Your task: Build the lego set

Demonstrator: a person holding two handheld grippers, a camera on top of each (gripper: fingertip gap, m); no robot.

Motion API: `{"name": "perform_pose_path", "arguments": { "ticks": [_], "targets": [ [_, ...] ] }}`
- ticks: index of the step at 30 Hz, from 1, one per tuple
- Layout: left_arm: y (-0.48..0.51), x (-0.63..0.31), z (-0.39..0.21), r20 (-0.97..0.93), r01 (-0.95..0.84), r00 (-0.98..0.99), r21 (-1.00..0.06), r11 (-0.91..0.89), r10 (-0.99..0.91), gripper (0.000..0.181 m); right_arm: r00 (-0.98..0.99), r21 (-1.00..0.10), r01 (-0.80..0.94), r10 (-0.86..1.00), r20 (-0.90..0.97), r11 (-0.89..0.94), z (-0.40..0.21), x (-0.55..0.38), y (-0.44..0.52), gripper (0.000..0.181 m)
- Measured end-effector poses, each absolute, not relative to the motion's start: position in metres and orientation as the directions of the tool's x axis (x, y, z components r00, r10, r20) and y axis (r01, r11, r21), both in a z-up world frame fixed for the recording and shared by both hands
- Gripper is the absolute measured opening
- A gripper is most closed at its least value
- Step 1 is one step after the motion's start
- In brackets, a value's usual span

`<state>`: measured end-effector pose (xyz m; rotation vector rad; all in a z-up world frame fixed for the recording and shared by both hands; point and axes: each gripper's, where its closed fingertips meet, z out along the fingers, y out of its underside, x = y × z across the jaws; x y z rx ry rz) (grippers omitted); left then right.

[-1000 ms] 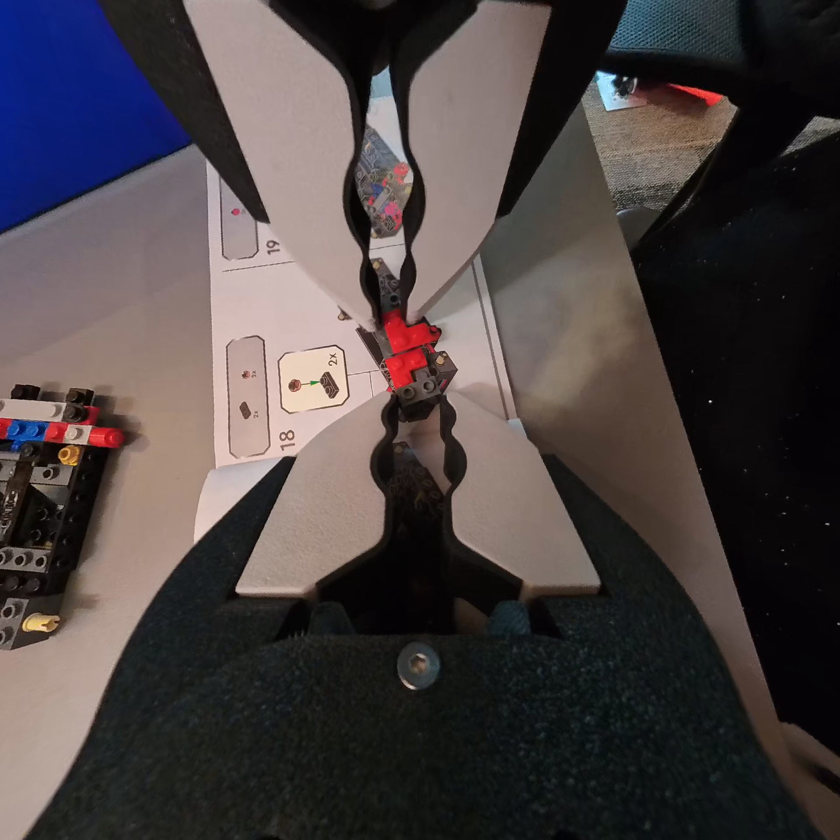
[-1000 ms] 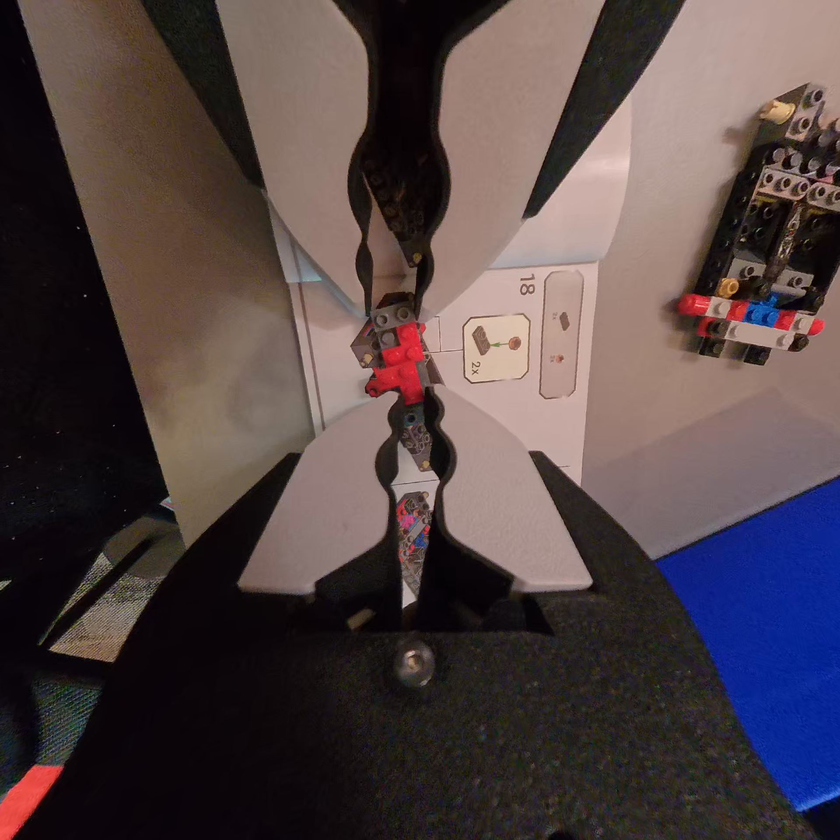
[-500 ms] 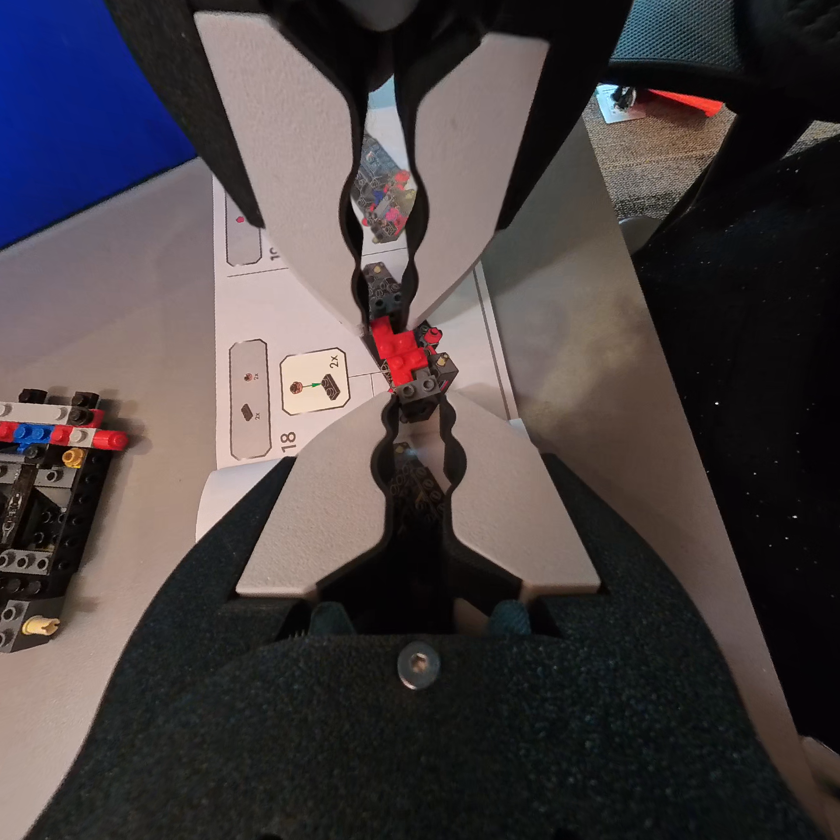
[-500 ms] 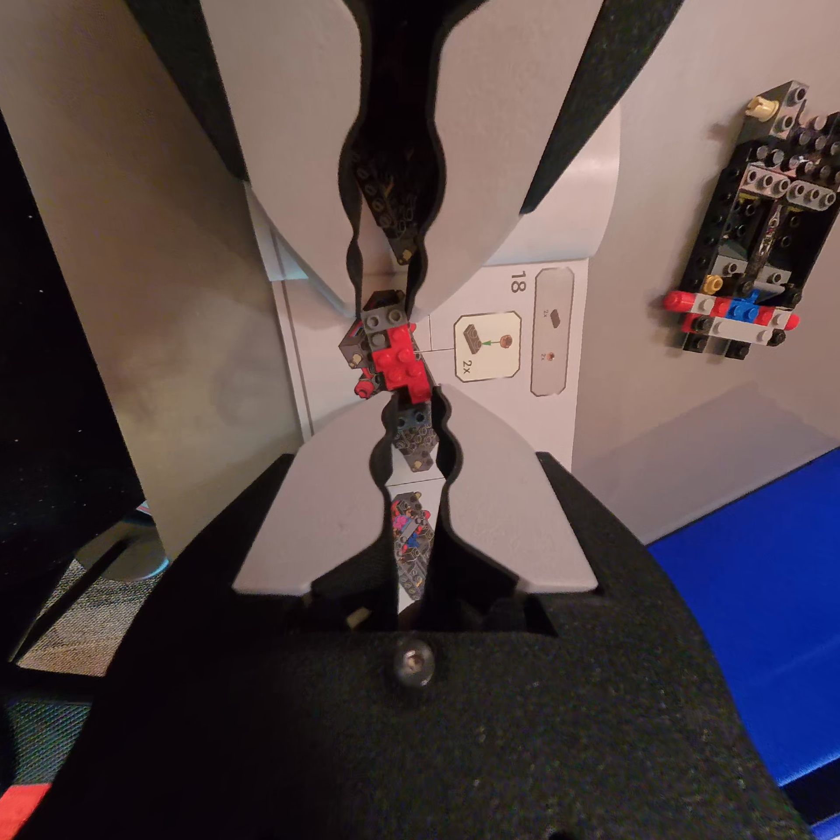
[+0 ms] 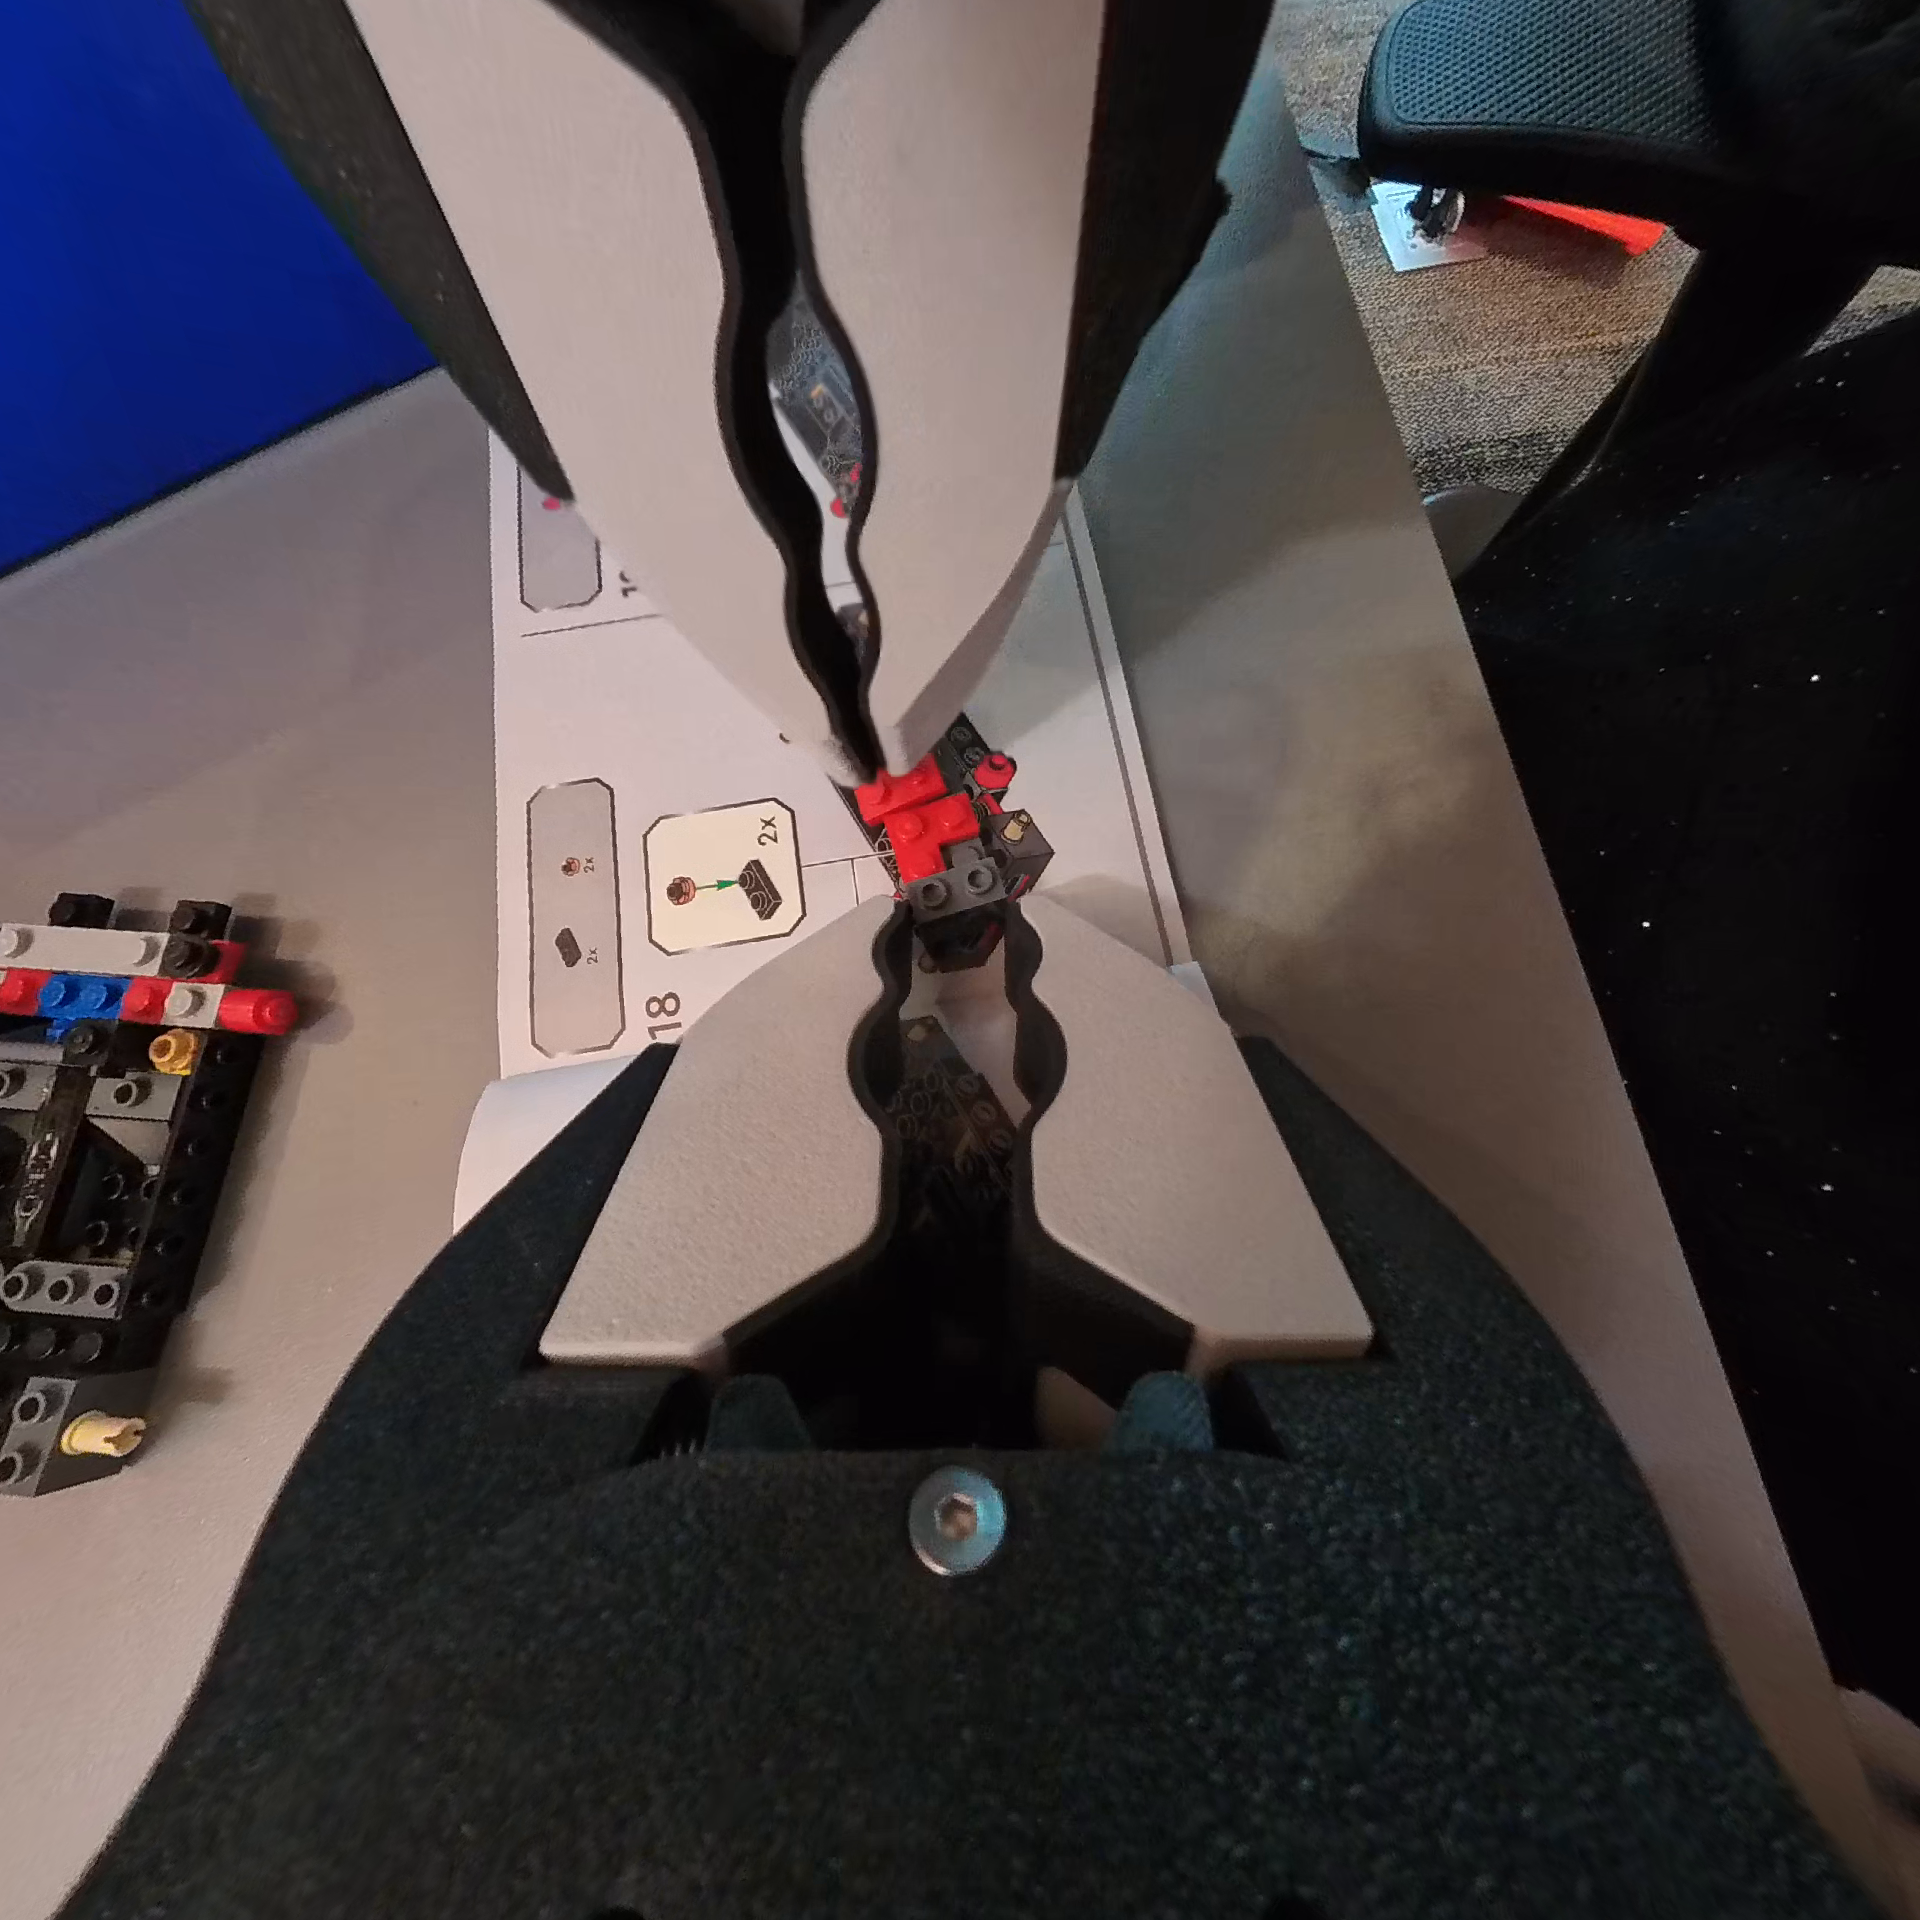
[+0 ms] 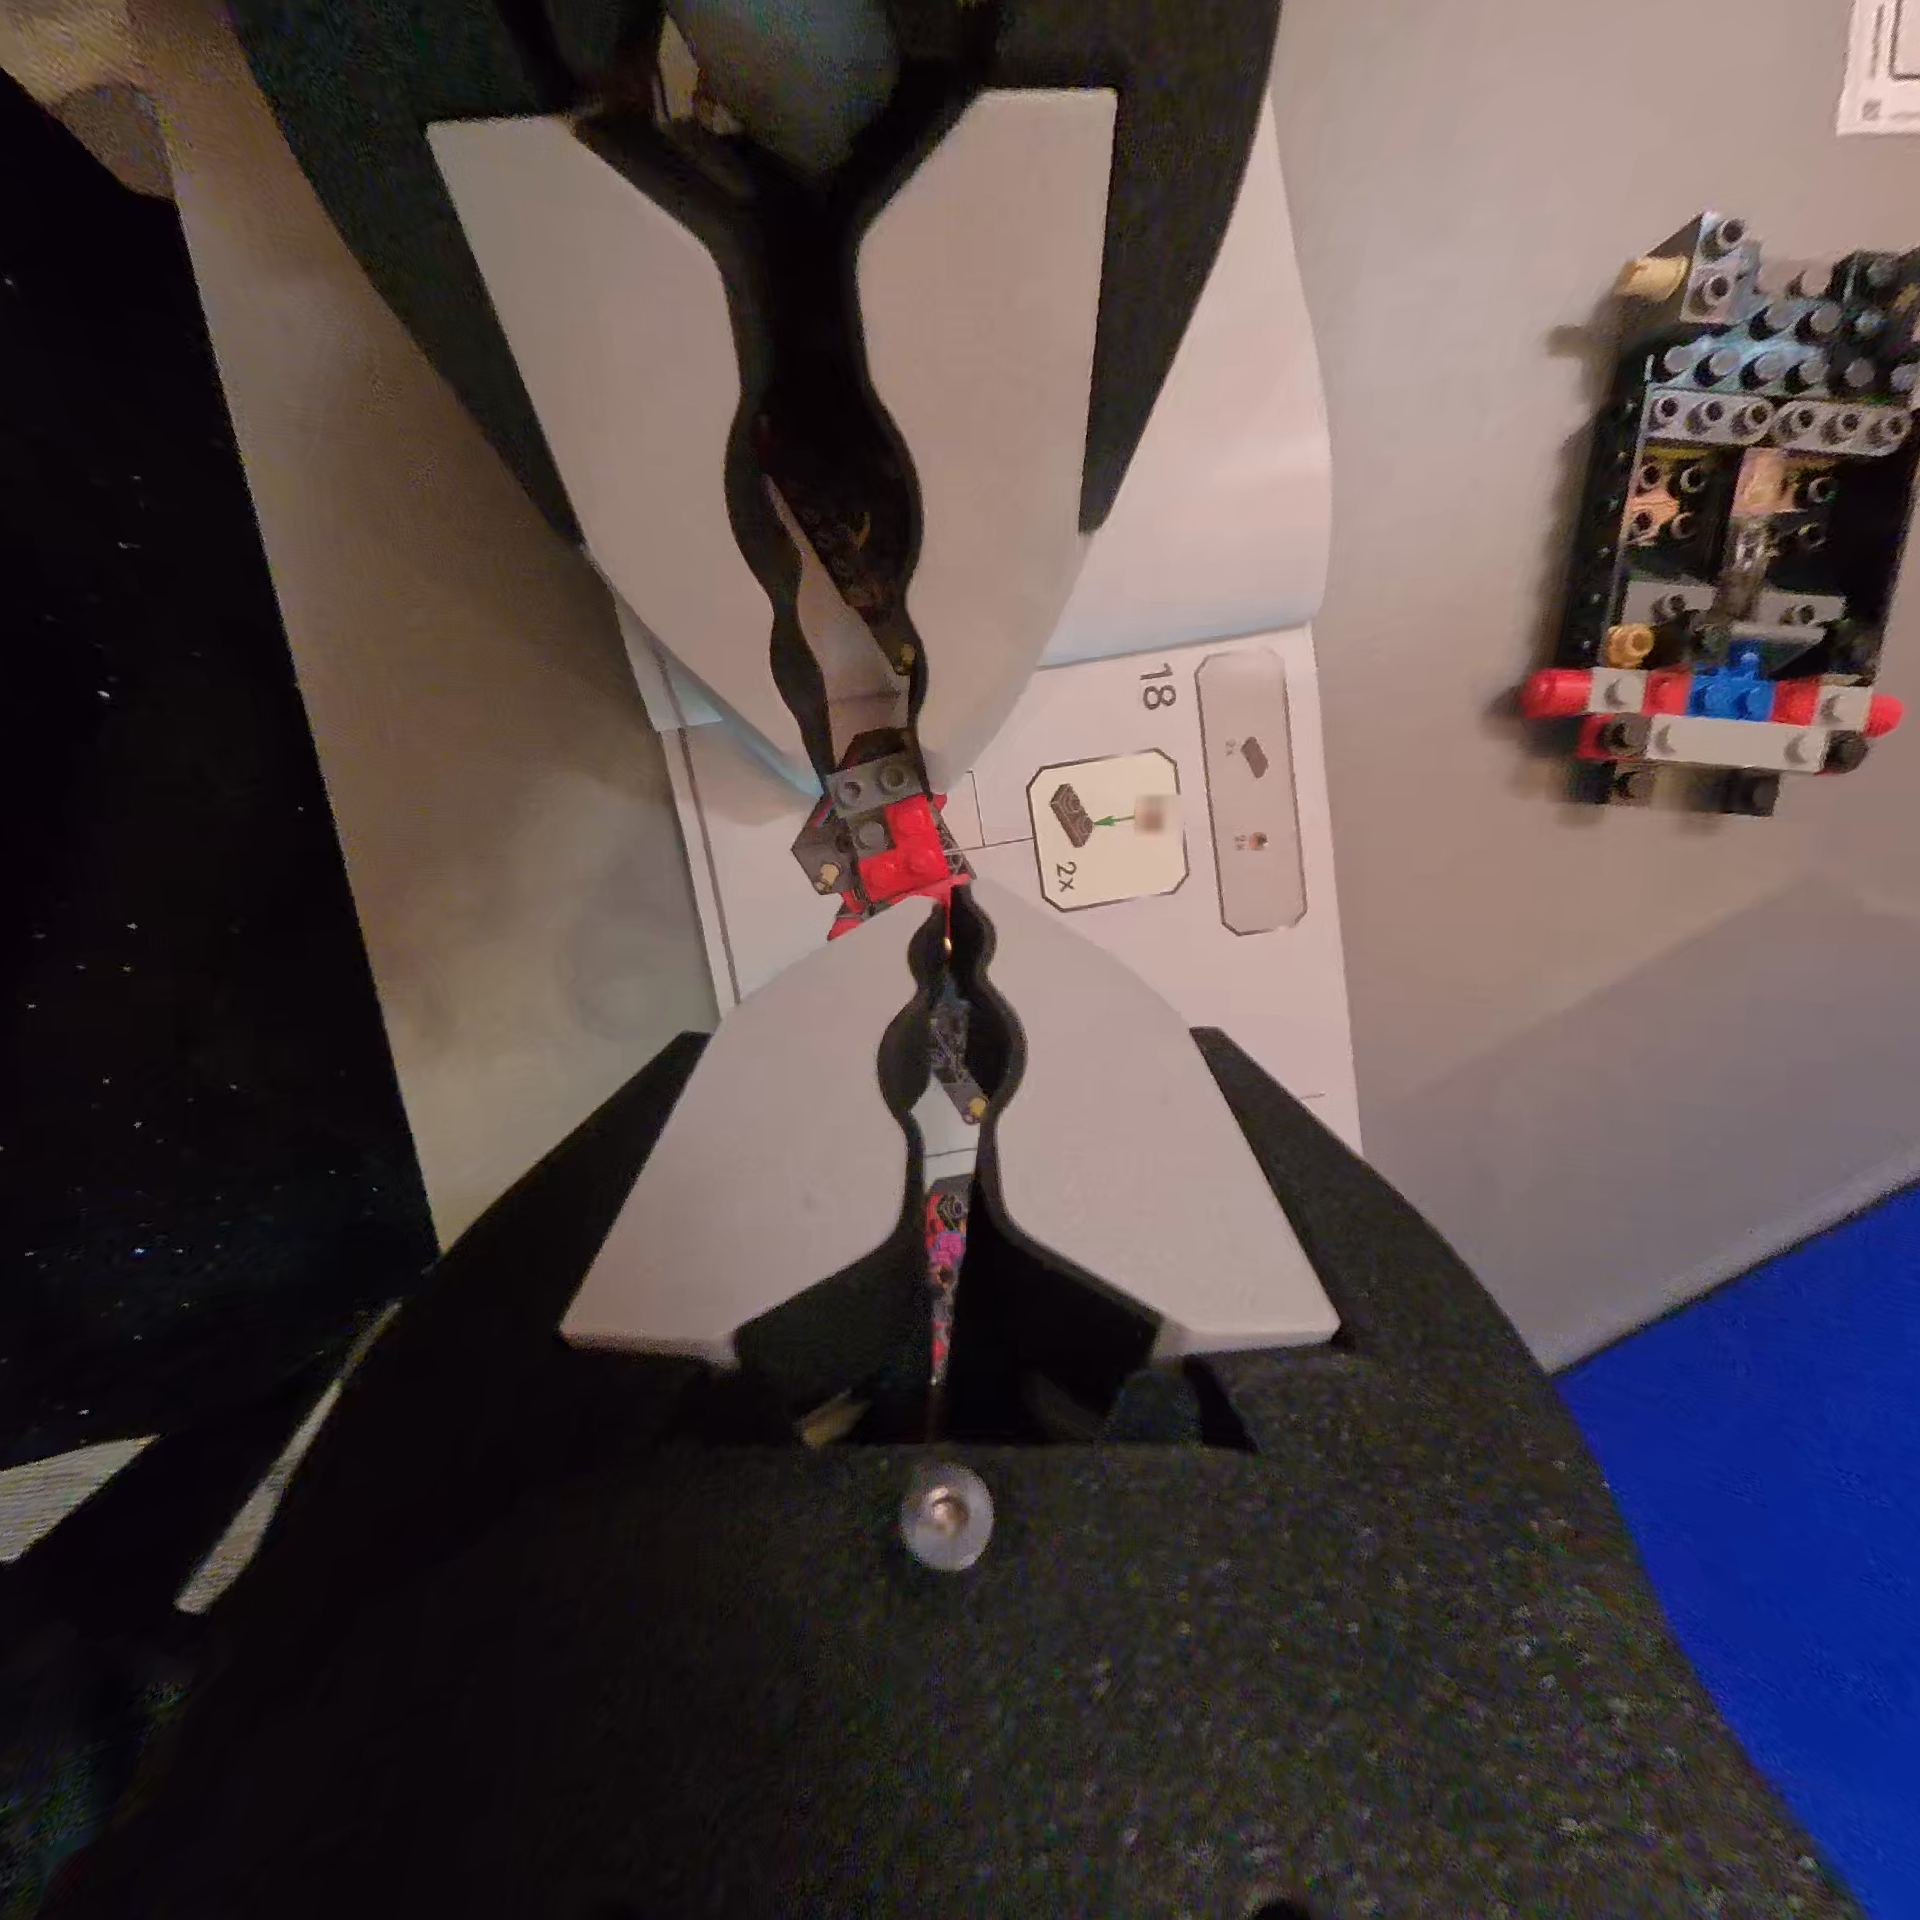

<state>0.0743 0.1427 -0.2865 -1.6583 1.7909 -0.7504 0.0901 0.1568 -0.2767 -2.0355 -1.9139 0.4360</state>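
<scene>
Your left gripper [image 5: 951,920] is clamped on the dark end of the small red-and-grey brick cluster [image 5: 940,831]; your right gripper [image 6: 940,914] pinches its red end. Cluster sits above the instruction booklet [image 5: 623,727]. Bigger black build [image 5: 94,1122] lies apart on the table [image 5: 260,675].

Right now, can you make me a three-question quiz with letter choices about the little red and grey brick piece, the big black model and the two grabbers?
1. Where does the big black brick model lie?
A) on the grey table beside the open white instruction booklet
B) on the booklet
C) on the blue floor

2. Which colour shows on top of the small brick cluster?
A) green
B) red
C) yellow

3. How is the cluster held?
A) lying loose
B) by one gripper only
C) pinched between the left gripper and right gripper

Answers: 1 A, it rests on bare tabletop apart from the pages. 2 B, red plates sit over dark grey bricks. 3 C, closed tips meet it from opposite ends.
</scene>
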Motion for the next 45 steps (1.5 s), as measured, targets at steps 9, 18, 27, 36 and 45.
{"name": "perform_pose_path", "arguments": {
  "ticks": [9, 18, 27, 36, 45],
  "targets": [
    [0.143, 0.074, -0.287, -0.034, -0.671, -0.057, -0.739, 0.064, -0.998, 0.017, 0.042, -0.383, 0.923, 0.999, -0.001, -0.039, -0.283, 0.093, 0.154, 0.000],
    [0.142, 0.074, -0.287, -0.019, -0.666, -0.053, -0.745, 0.049, -0.998, 0.016, 0.043, -0.368, 0.930, 0.996, 0.073, -0.013, -0.284, 0.093, 0.154, 0.000],
    [0.142, 0.073, -0.287, -0.012, -0.663, -0.053, -0.748, 0.044, -0.999, 0.017, 0.065, -0.328, 0.945, 0.989, 0.130, -0.019, -0.285, 0.093, 0.155, 0.000],
    [0.143, 0.072, -0.287, -0.046, -0.659, -0.058, -0.749, 0.073, -0.997, 0.017, 0.103, -0.606, 0.791, 0.995, 0.004, -0.079, -0.257, 0.094, 0.151, 0.035],
    [0.145, 0.073, -0.287, -0.083, -0.653, -0.062, -0.750, 0.104, -0.995, 0.017, 0.055, -0.651, 0.758, 0.999, 0.003, -0.039, -0.287, 0.094, 0.156, 0.019]
  ]
}}
